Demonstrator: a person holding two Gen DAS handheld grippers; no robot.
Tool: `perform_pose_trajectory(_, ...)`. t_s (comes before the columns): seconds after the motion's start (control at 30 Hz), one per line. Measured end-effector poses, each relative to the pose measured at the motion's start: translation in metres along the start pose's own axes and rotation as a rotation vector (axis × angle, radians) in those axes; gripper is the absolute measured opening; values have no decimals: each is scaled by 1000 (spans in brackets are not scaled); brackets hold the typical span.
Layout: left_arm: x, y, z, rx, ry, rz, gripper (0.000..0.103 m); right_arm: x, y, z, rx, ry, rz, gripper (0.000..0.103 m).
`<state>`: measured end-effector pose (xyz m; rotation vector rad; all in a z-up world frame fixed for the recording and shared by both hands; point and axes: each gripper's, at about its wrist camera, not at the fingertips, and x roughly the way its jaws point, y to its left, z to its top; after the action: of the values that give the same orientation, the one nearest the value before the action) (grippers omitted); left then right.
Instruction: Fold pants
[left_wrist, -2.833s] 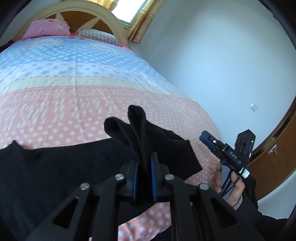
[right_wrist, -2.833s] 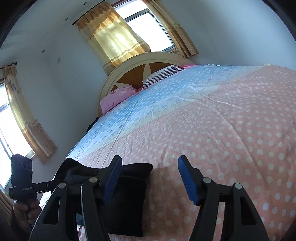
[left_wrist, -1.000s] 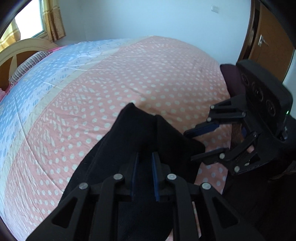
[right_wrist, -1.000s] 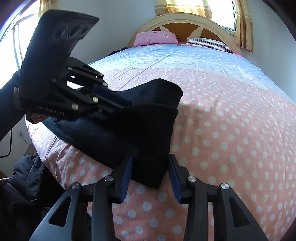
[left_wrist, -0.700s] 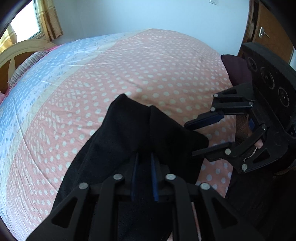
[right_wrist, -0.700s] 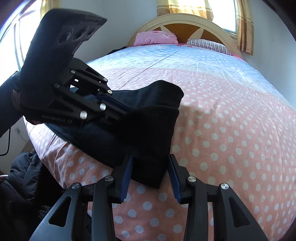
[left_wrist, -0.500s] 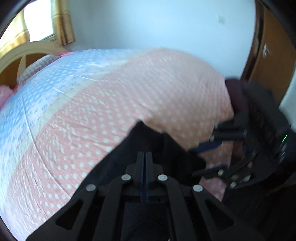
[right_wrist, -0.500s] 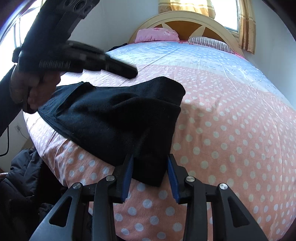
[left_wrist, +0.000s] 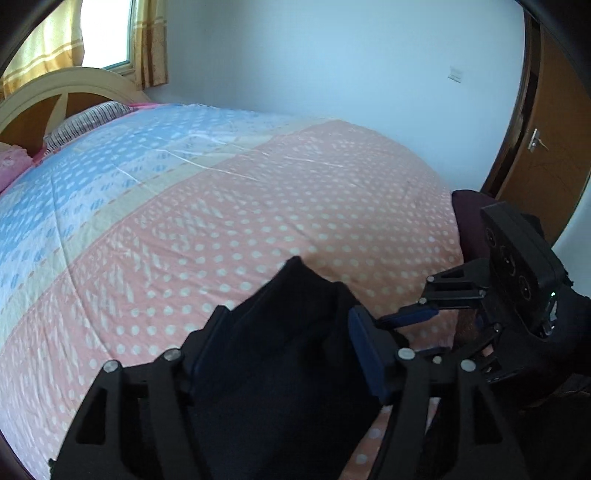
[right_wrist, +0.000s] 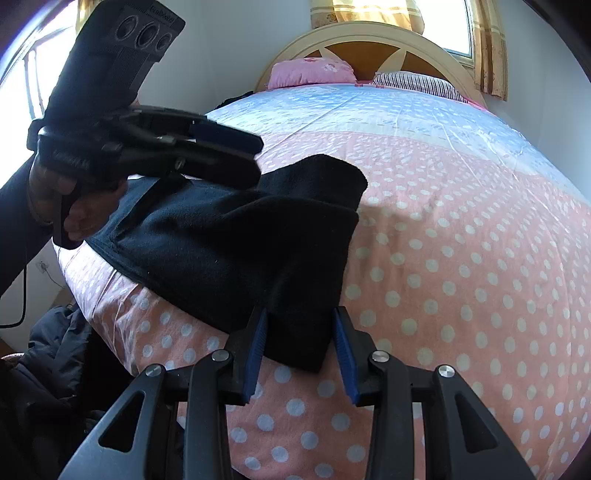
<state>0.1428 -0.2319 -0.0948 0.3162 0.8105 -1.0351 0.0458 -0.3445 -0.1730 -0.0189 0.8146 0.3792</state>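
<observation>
Lying folded on the bedspread (right_wrist: 461, 258), black pants (right_wrist: 236, 243) fill right tongs (right_wrist: 299, 347).

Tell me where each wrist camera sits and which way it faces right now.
Left wrist: behind the left claw, open over the black pants, facing across the bed toward the door; right claw visible.
Right wrist: behind the right claw, clamped on the pants' edge, facing the headboard; left claw and hand visible.
Shared: pants, bed, striped pillow.
</observation>
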Motion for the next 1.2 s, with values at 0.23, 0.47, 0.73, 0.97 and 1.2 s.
perform_pose_trajectory(0.23, 36, -8, -7, 6, 143, 1, 13, -1, 1, -1, 0, -1, -7, 38)
perform_pose_trajectory(0.47, 7, -7, 3, -27, 42, -27, 1, -3, 0, 5, 5, 31, -6, 29)
perform_pose_trajectory(0.73, 22, -7, -10, 58, 119, 110, 4, -3, 1, 7, -30, 44, -10, 29)
perform_pose_trajectory(0.97, 26, -16, -14, 117, 136, 105, 6, -1, 5, 5, -47, 43, -20, 30)
perform_pose_trajectory(1.2, 15, -17, -18, 163, 102, 109, 43, 0, 0, 5, -44, 42, -12, 30)
